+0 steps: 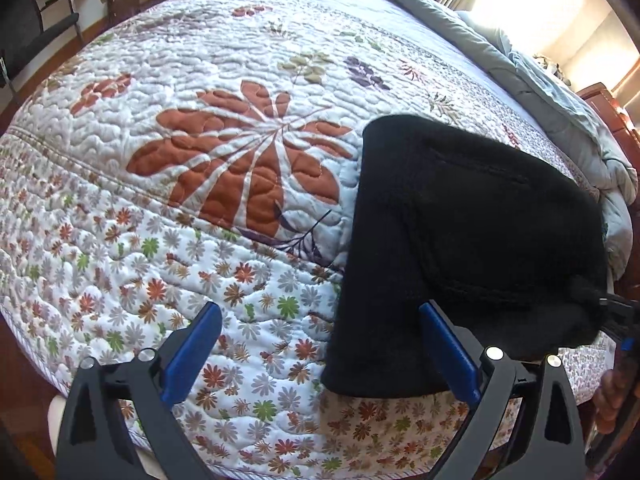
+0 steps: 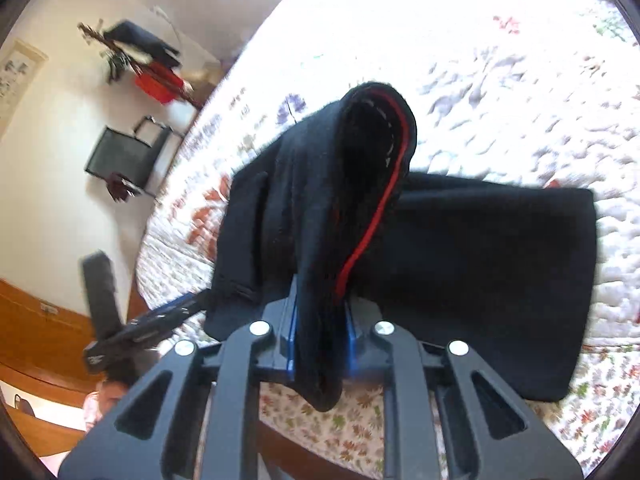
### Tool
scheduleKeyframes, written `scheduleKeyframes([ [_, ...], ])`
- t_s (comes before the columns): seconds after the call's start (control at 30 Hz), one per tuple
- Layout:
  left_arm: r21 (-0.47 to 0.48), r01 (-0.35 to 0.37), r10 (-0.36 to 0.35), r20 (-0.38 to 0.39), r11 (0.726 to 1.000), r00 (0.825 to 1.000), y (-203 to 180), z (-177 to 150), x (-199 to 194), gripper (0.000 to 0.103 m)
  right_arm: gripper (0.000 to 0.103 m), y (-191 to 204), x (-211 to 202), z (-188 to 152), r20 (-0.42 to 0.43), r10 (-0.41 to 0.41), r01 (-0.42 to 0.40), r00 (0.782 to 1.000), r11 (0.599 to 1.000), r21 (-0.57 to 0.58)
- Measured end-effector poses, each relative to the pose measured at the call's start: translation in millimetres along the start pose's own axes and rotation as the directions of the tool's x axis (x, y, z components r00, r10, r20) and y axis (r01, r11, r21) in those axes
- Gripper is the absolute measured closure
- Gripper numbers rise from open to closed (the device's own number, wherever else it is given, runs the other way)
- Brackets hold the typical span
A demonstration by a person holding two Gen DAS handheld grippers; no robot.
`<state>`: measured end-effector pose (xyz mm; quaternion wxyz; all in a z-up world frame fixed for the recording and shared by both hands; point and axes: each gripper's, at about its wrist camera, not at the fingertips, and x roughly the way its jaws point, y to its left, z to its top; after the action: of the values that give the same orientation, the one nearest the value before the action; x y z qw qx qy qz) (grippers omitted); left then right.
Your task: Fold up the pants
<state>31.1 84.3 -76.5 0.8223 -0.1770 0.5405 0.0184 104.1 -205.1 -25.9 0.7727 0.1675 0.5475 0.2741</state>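
Left tongs (image 1: 320,354): spread wide, holding nothing | right tongs (image 2: 320,328): clamped on black pants (image 2: 460,264)

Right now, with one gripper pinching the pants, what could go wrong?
The right gripper clamps only a narrow bunched fold of the black pants, so the fabric could slip out. The left gripper is open and holds nothing, so the layers lying on the quilt near the bed's edge could drag askew.

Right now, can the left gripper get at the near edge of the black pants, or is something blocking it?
Probably yes. The left gripper is open, its right finger already over the pants near edge; nothing lies between.
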Motion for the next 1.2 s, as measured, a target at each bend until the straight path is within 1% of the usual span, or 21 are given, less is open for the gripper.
scheduleKeyframes([
  [0.07, 0.002, 0.005, -0.005, 0.003, 1.0, 1.0, -4, 1, -3, 0.004, 0.086, -3, -26, -1, 0.041, 0.005, -0.005, 0.999, 1.0, 0.006],
  [0.2, 0.044, 0.019, -0.019, -0.001, 0.999, 1.0, -23, 0, -4, 0.004, 0.086, -17, -61, -3, 0.081, -0.005, 0.005, 0.997, 1.0, 0.001],
  [0.33, 0.085, 0.026, -0.025, -0.009, 0.996, 1.0, -40, -2, 0, 0.004, 0.086, -36, -89, -6, 0.103, -0.04, 0.039, 0.994, 0.999, 0.02],
  [0.37, 0.089, 0.026, -0.026, -0.011, 0.996, 1.0, -43, -2, 2, 0.004, 0.086, -46, -92, -7, 0.103, -0.063, 0.06, 0.993, 0.998, 0.035],
  [0.5, 0.107, 0.03, -0.026, -0.031, 0.994, 0.999, -57, -1, 14, 0.004, 0.086, -81, -81, -18, 0.056, -0.111, 0.105, 0.992, 0.989, 0.105],
  [0.63, 0.135, 0.018, -0.011, -0.053, 0.991, 0.999, -68, -2, 26, 0.004, 0.085, -114, -35, -29, -0.044, -0.186, 0.191, 0.982, 0.971, 0.147],
  [0.7, 0.151, 0.025, -0.015, -0.065, 0.988, 0.998, -72, -1, 32, 0.004, 0.083, -128, -21, -34, -0.059, -0.17, 0.178, 0.984, 0.969, 0.172],
  [0.73, 0.157, 0.026, -0.015, -0.068, 0.987, 0.998, -74, 0, 34, 0.004, 0.081, -132, -21, -34, -0.053, -0.15, 0.158, 0.987, 0.971, 0.182],
  [0.8, 0.173, 0.036, -0.023, -0.075, 0.984, 0.997, -77, 4, 36, 0.004, 0.076, -129, -27, -32, -0.056, -0.151, 0.158, 0.987, 0.975, 0.156],
  [0.83, 0.181, 0.04, -0.026, -0.076, 0.983, 0.997, -78, 7, 36, 0.004, 0.066, -127, -30, -31, -0.056, -0.163, 0.169, 0.985, 0.976, 0.138],
  [0.87, 0.191, 0.043, -0.029, -0.076, 0.981, 0.997, -80, 11, 37, 0.004, 0.059, -122, -36, -30, -0.05, -0.183, 0.187, 0.982, 0.976, 0.107],
  [0.9, 0.202, 0.047, -0.033, -0.073, 0.978, 0.997, -81, 18, 37, 0.004, 0.058, -116, -45, -28, -0.033, -0.216, 0.218, 0.976, 0.973, 0.079],
  [0.93, 0.207, 0.054, -0.04, -0.072, 0.977, 0.997, -82, 23, 37, 0.004, 0.058, -111, -54, -24, -0.007, -0.232, 0.232, 0.973, 0.971, 0.056],
  [1.0, 0.205, 0.068, -0.054, -0.075, 0.976, 0.996, -83, 39, 40, 0.004, 0.056, -107, -74, -19, 0.034, -0.22, 0.218, 0.975, 0.975, 0.049],
  [1.03, 0.206, 0.08, -0.064, -0.083, 0.975, 0.995, -84, 48, 43, 0.004, 0.052, -106, -81, -12, 0.051, -0.213, 0.211, 0.976, 0.976, 0.051],
  [1.07, 0.206, 0.089, -0.072, -0.089, 0.975, 0.993, -85, 54, 46, 0.004, 0.05, -106, -83, -5, 0.055, -0.216, 0.214, 0.975, 0.976, 0.047],
  [1.13, 0.198, 0.125, -0.102, -0.122, 0.972, 0.987, -89, 70, 58, 0.004, 0.048, -108, -82, 6, 0.05, -0.233, 0.232, 0.971, 0.972, 0.039],
  [1.2, 0.175, 0.184, -0.157, -0.16, 0.967, 0.975, -91, 84, 69, 0.004, 0.048, -113, -73, 23, 0.028, -0.238, 0.237, 0.971, 0.97, 0.051],
])
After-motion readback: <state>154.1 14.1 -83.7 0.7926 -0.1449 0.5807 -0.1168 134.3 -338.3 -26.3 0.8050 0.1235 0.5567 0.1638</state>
